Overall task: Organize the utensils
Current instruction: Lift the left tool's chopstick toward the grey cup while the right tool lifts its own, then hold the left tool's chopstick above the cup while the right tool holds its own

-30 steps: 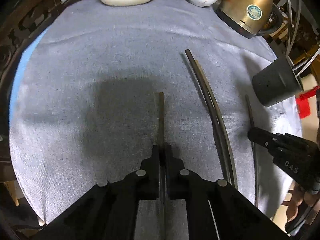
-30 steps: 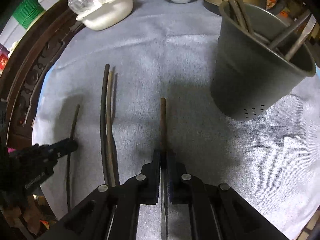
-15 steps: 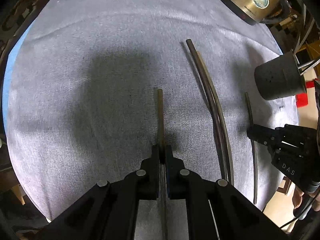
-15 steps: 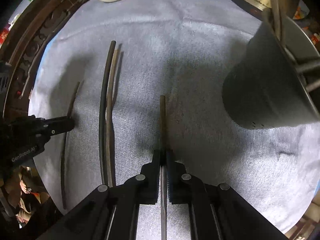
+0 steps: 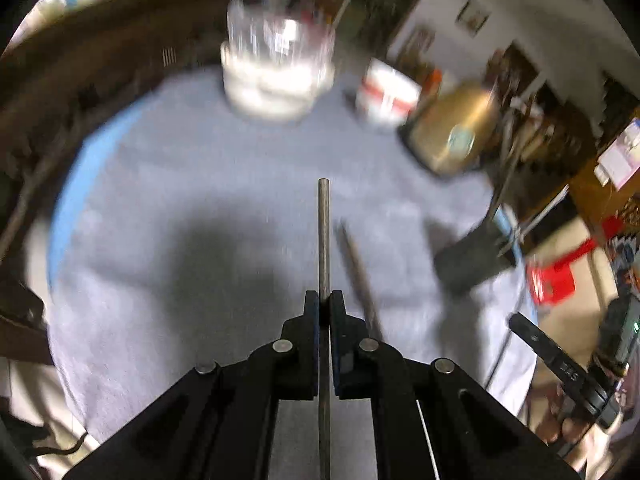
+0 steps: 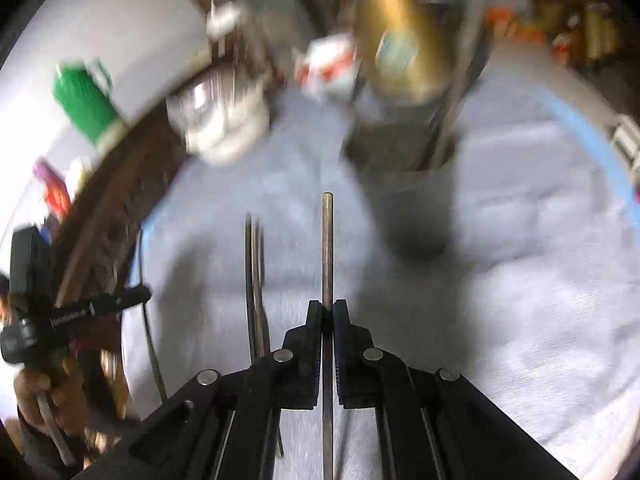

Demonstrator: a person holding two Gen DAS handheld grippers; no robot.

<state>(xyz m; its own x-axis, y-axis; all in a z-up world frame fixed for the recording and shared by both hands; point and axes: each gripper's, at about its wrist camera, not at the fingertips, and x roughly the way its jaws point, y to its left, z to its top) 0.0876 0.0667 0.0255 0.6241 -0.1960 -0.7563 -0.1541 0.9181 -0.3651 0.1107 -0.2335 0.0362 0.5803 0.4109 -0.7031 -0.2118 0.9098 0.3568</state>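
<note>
My left gripper (image 5: pixel 324 300) is shut on a thin dark chopstick (image 5: pixel 323 236) and holds it above the grey cloth (image 5: pixel 180 208). My right gripper (image 6: pixel 327 309) is shut on another chopstick (image 6: pixel 327 248), also lifted. Two long dark chopsticks (image 6: pixel 255 272) lie side by side on the cloth left of my right gripper; they also show blurred in the left wrist view (image 5: pixel 358 276). The dark utensil cup (image 6: pixel 396 160) with utensils stands ahead of the right gripper; it also shows in the left wrist view (image 5: pixel 472 264). Both views are motion-blurred.
A white dish (image 5: pixel 276 80), a red-and-white bowl (image 5: pixel 386 96) and a gold kettle (image 5: pixel 456 136) stand at the far edge of the cloth. A dark carved wooden rim (image 6: pixel 104 208) runs along the table's left. A red object (image 5: pixel 554 280) lies beyond the right edge.
Both grippers have lifted and tilted up with their chopsticks; the room beyond the table now shows. The two long chopsticks stay on the cloth.
</note>
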